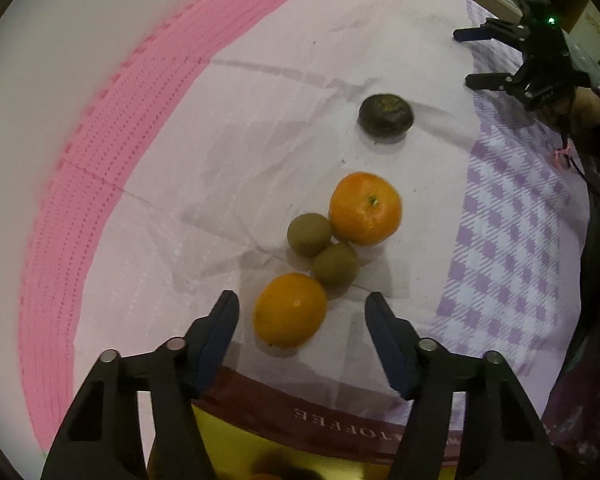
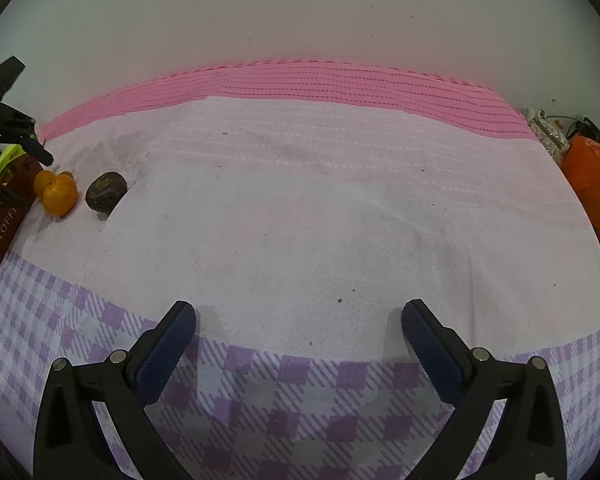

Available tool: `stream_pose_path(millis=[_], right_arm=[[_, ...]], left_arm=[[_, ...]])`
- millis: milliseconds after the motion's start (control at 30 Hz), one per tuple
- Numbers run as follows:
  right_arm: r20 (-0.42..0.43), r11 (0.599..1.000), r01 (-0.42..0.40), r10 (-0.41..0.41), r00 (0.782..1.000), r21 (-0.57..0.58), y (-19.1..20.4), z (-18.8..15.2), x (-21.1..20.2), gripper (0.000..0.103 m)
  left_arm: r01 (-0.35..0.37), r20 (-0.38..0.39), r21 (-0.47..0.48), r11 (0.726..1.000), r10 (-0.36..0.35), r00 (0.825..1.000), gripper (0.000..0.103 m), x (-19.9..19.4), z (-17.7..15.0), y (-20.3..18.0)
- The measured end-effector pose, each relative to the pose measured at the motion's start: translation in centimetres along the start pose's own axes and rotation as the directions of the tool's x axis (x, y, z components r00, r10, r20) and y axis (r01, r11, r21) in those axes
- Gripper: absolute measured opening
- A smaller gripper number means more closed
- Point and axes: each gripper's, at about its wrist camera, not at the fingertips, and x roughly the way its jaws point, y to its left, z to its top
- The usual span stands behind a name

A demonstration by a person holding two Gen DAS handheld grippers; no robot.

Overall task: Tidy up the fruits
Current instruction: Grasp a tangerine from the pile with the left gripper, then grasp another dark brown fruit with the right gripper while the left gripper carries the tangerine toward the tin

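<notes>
Left wrist view shows the left gripper [image 1: 302, 300] hanging over a pink and white cloth [image 1: 260, 128], its jaws partly spread on either side of the nearest orange [image 1: 290, 310] with a gap at each pad, so it pinches nothing. Beyond that orange two kiwis [image 1: 309, 234] lie touching each other and a second orange [image 1: 365, 208], with a dark round fruit [image 1: 386, 115] apart toward the cloth's middle. The right gripper [image 2: 298, 316] stands spread wide and empty over the cloth's checked purple edge [image 2: 300, 420], well apart from the fruit.
</notes>
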Motion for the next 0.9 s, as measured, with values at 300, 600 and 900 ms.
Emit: stream_pose_path(millis=[300,600,900], right_arm=[[0.001,1.000,0.004,-0.004,1.000,0.007,-0.1,0.0,0.1,0.102],[0.103,0.996,-0.082,0.079,0.992,0.022,0.2,0.0,-1.9,0.085],[0.113,0.891,-0.327,0.377,0.919,-0.314,11.4,4.9,-3.9,0.069]], left_arm=[[0.015,0.036,-0.171,0.985,-0.009,0.999,0.037,0.6,-1.6,-0.2],[0.089,0.231,-0.541,0.836,0.046,0.972,0.037,-4.9,-4.8,-4.5],[0.131,0.311,-0.767,0.628,0.187,0.932,0.037,-8.3,-7.6,-8.5]])
